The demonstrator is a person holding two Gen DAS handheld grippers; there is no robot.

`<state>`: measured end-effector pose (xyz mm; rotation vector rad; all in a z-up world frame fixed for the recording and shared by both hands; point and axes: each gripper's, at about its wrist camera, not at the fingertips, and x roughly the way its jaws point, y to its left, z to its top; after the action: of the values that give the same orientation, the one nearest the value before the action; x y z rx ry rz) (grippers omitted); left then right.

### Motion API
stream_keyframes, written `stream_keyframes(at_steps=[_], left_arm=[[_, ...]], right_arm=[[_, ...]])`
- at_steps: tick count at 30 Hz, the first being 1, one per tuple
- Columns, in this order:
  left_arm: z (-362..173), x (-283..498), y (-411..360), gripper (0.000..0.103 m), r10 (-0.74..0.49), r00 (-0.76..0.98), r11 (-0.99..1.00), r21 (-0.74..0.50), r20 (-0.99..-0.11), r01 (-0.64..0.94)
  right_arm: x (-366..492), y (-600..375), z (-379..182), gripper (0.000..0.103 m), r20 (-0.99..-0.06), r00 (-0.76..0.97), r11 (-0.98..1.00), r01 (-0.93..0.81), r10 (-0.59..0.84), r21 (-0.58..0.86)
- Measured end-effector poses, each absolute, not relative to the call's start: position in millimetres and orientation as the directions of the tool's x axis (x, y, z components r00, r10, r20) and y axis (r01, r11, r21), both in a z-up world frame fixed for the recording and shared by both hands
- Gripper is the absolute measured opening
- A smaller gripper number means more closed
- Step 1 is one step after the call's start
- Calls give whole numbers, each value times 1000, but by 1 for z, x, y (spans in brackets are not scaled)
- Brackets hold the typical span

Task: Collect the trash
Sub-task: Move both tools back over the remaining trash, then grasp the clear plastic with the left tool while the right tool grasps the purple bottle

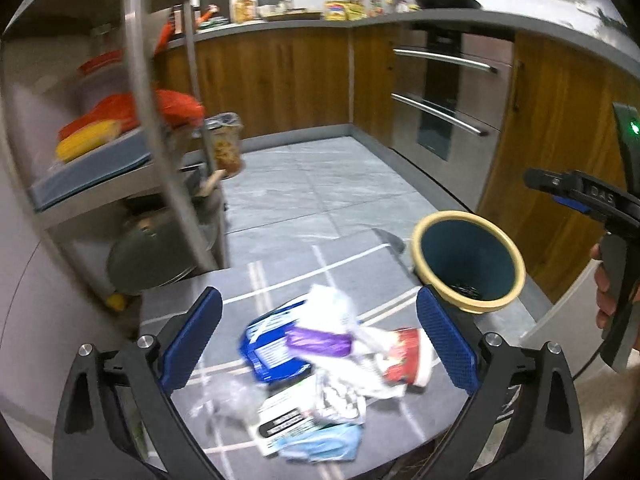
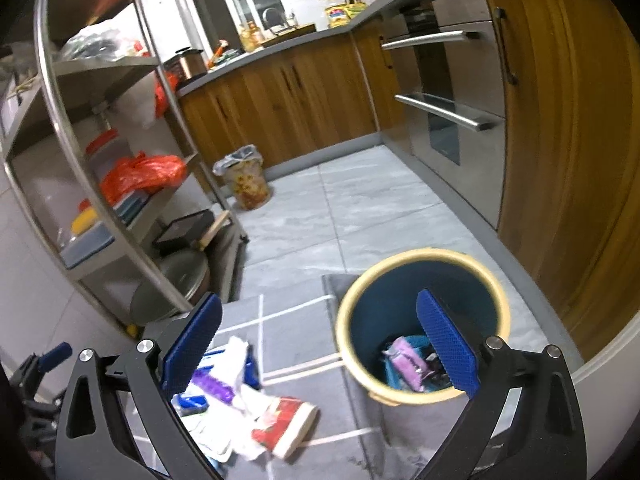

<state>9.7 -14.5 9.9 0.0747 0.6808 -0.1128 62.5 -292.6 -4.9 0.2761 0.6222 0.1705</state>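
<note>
A pile of trash lies on a grey mat (image 1: 280, 280): a blue wrapper (image 1: 266, 344), a purple wrapper (image 1: 320, 340), white crumpled paper (image 1: 332, 308), a red and white cup (image 1: 408, 356) and a light blue mask (image 1: 332, 444). My left gripper (image 1: 318, 344) is open and empty above the pile. A blue bin with a yellow rim (image 1: 468, 260) stands to the right. My right gripper (image 2: 318, 352) is open and empty, above the bin (image 2: 420, 272) and the pile's edge. The bin holds a purple wrapper (image 2: 406, 364). The red cup (image 2: 286, 420) lies left of the bin.
A steel shelf rack (image 2: 100, 140) with bags, lids and pots stands at the left. Wooden cabinets (image 2: 288, 96) and an oven (image 2: 452, 120) run along the back and right. A small lined floral waste bin (image 2: 246, 178) stands on the tiled floor.
</note>
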Motion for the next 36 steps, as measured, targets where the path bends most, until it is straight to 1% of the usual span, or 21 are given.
stream_keyframes(at_steps=[9,13,18,22,26,28,31,33,34,35,36], left_arm=[[-16,5,62,96,31,752,999,9,-658,-34],[-28,8,86,96,36,737,996,-34,-675,-80],[-50,17,106,96,84,702,988,-34,-708,-153],[-70,24,114,96,103,671,980,-40,-734,-193],[-95,28,106,96,89,628,987,-17,-773,-161],[-107,28,99,95,91,605,992,17,-791,-126],[-116,27,94,93,68,588,996,24,-806,-83],[-121,29,93,88,47,576,998,19,-816,-55],[-123,30,93,88,40,569,999,14,-821,-49],[-124,31,93,85,34,564,999,10,-825,-46],[-127,32,93,81,23,554,999,1,-832,-40]], right_arm=[[65,-243,-9,97,-566,777,958,-166,274,235],[69,-219,-11,97,-574,766,955,-197,290,220],[80,-188,-27,97,-620,728,956,-240,292,168],[87,-171,-46,97,-655,696,954,-256,293,155],[91,-147,-67,97,-680,647,929,-342,344,144],[92,-131,-78,97,-692,627,907,-410,358,98],[95,-116,-97,95,-727,583,881,-468,362,63],[97,-108,-109,95,-747,548,863,-501,376,66],[99,-104,-114,93,-755,535,856,-513,380,68],[99,-102,-118,89,-761,524,851,-521,382,69],[100,-98,-123,85,-772,506,844,-532,385,72]])
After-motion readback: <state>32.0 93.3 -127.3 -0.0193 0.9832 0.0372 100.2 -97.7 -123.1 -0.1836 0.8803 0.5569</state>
